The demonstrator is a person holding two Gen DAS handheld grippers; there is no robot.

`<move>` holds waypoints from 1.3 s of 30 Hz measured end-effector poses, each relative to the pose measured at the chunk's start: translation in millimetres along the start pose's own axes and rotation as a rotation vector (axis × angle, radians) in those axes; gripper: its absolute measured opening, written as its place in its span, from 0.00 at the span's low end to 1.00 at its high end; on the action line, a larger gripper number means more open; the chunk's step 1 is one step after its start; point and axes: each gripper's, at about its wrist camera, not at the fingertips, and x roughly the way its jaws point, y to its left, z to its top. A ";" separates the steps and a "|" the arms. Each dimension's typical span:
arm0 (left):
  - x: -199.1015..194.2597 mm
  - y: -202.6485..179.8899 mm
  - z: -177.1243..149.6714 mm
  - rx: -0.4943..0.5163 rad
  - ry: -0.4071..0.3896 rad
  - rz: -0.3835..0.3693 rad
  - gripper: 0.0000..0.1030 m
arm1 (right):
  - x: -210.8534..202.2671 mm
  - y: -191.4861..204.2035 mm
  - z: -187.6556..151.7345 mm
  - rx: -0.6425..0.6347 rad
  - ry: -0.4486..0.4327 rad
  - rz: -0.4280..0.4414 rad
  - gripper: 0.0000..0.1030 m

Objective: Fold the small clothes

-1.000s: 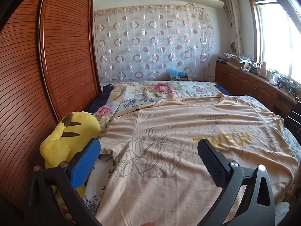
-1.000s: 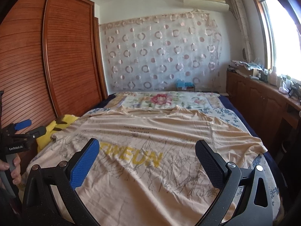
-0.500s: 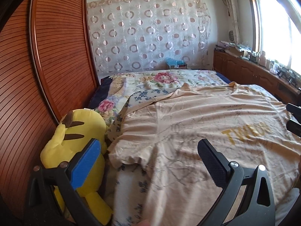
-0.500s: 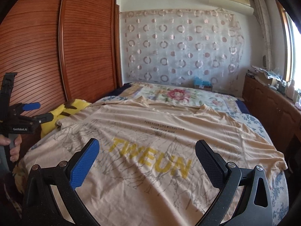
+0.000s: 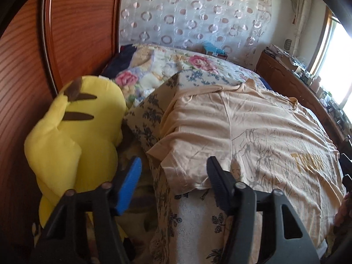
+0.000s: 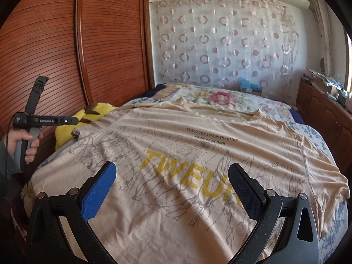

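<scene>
Meanwhile, the beige T-shirt (image 6: 198, 154) lay spread flat on the bed (image 6: 316, 136), a yellow plush toy (image 5: 72, 136) crowding its sleeve (image 5: 187, 154) against the wooden wardrobe (image 5: 26, 70). The left tool (image 5: 173, 176), jaws just narrowing, straddled the sleeve hem without pinching it. The right tool (image 6: 171, 189) hovered wide and empty above the print.

"TWEU" on T-shirt (image 6: 187, 154)
</scene>
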 end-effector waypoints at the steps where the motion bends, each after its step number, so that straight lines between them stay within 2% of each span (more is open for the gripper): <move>1: 3.2 0.7 -0.7 -0.012 0.013 -0.016 0.54 | 0.6 0.7 0.1 -0.003 0.003 0.001 1.00; 3: 10.4 2.4 -1.4 -0.033 0.041 -0.049 0.54 | 2.5 1.6 0.4 -0.012 0.010 0.001 1.00; 6: 15.9 0.4 -0.4 -0.027 0.062 -0.051 0.51 | 11.1 2.9 2.8 -0.029 0.040 0.005 1.00; 8: 17.2 -0.6 0.8 -0.019 0.070 -0.047 0.29 | 22.9 3.0 8.2 -0.038 0.072 0.030 1.00; 9: 17.5 -1.5 0.6 -0.015 0.074 -0.042 0.25 | 27.6 3.8 11.2 -0.043 0.084 0.041 1.00; 11: 15.4 -4.1 0.5 0.003 0.066 -0.030 0.08 | 38.7 5.9 18.1 -0.054 0.109 0.064 1.00; 14: 8.6 -13.9 2.5 0.083 0.036 0.033 0.04 | 50.8 9.7 26.8 -0.056 0.123 0.090 1.00; 16: 2.0 -21.0 6.6 0.129 0.010 0.061 0.03 | 55.2 11.4 29.7 -0.048 0.127 0.102 1.00; 19: -13.1 -31.8 18.7 0.160 -0.042 0.054 0.02 | 57.9 15.3 30.0 -0.054 0.129 0.109 1.00; 26: -36.0 -87.1 44.9 0.242 -0.104 -0.047 0.02 | 57.9 6.8 28.3 -0.051 0.136 0.087 1.00; 32: -56.4 -127.3 25.9 0.310 -0.099 -0.167 0.02 | 47.1 -13.0 27.8 -0.021 0.122 0.057 1.00; 36: -72.1 -134.9 9.8 0.332 -0.100 -0.177 0.03 | 43.0 -22.0 28.5 -0.007 0.114 0.045 1.00; 39: -82.7 -130.0 2.2 0.329 -0.113 -0.146 0.15 | 45.6 -24.8 30.1 0.005 0.119 0.049 1.00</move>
